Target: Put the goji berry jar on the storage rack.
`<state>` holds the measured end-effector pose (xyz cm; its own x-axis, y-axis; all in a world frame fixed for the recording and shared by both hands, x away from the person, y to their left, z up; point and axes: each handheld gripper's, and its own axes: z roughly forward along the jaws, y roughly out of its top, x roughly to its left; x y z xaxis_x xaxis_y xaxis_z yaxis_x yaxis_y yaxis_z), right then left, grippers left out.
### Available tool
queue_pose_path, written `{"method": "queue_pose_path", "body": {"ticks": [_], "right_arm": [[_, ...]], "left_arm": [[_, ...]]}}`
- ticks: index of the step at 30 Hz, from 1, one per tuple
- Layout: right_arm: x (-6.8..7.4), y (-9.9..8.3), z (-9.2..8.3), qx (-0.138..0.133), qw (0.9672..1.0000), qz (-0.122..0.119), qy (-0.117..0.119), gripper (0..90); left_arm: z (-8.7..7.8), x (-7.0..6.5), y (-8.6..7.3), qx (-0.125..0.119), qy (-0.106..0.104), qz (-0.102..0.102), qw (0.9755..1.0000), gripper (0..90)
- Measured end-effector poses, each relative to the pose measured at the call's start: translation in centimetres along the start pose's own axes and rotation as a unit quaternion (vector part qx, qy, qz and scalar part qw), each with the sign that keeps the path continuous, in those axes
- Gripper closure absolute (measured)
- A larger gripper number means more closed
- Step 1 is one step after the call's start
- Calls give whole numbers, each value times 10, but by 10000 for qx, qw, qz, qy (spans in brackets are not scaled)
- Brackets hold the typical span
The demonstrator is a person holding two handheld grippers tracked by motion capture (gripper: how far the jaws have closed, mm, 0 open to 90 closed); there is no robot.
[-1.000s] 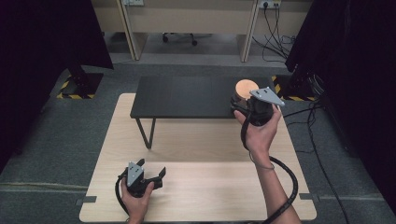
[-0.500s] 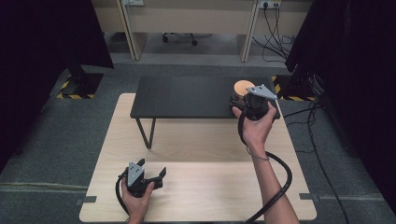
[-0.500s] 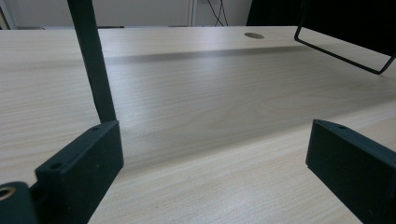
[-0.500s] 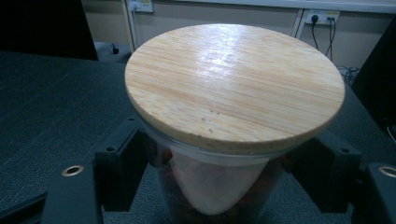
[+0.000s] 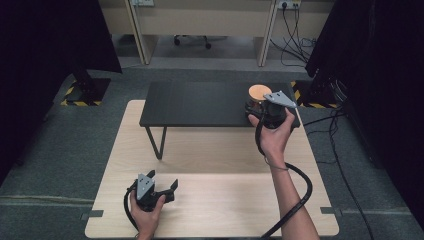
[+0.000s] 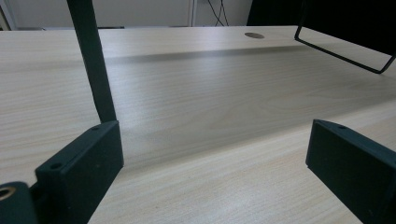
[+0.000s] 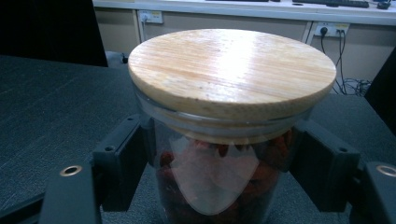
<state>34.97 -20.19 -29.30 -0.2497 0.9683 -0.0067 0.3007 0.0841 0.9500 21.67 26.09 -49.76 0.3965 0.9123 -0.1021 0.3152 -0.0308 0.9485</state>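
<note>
**Right gripper closed in around the jar**

Since the earlier frame the right gripper (image 5: 256, 106) had slid forward until its jaws flanked the glass jar (image 7: 219, 186) under its wooden lid (image 7: 232, 70), on the black bench's (image 5: 200, 102) right end; whether they pressed the glass could not be told. Left gripper (image 5: 169, 189) rested wide open and empty on the wooden table (image 6: 205, 107).
</note>
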Motion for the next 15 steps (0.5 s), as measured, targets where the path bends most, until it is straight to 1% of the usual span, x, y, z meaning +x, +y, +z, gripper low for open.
{"method": "queue_pose_path", "body": {"ticks": [6, 13, 14, 15], "right_arm": [[-2, -2, 1, -52, 10000, -10, 27, 258], [0, -3, 1, -64, 10000, -43, -1, 254], [0, -3, 1, -70, 10000, -55, -14, 236], [1, -3, 1, -53, 9999, -76, -44, 180]], "left_arm": [[0, 0, 0, 1, -2, 4, 10000, 32], [0, 0, 0, 7, -4, 0, 10000, 32], [0, 0, 0, 7, -4, -2, 10000, 32], [0, 0, 0, 9, -4, 1, 10000, 32]]}}
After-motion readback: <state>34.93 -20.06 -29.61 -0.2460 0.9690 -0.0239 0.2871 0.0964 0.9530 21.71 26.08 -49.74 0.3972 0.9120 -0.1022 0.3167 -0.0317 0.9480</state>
